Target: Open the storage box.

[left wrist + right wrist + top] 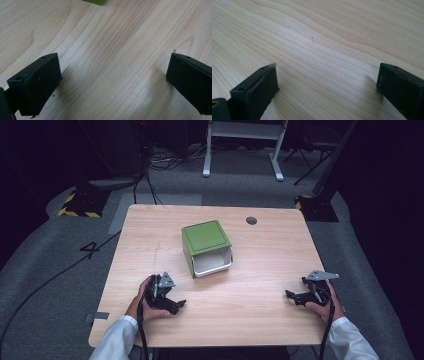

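Observation:
A green box (206, 246) with a white inner drawer (212, 263) facing the near side sits at the middle of the wooden table (270, 265). My left gripper (176, 305) rests on the table at the near left, below and left of the box, held in a hand. In the left gripper view its black jaws stand wide apart over bare wood, and a green corner of the box (96, 1) peeks in at the top edge. My right gripper (292, 296) lies at the near right, open, with bare wood grain between its jaws in the right gripper view.
A dark round grommet hole (251, 220) lies near the table's far edge. Grey floor with cables (50, 280) surrounds the table. A white frame (243, 147) stands beyond it, and yellow-black striped bases (80, 205) sit at the far corners.

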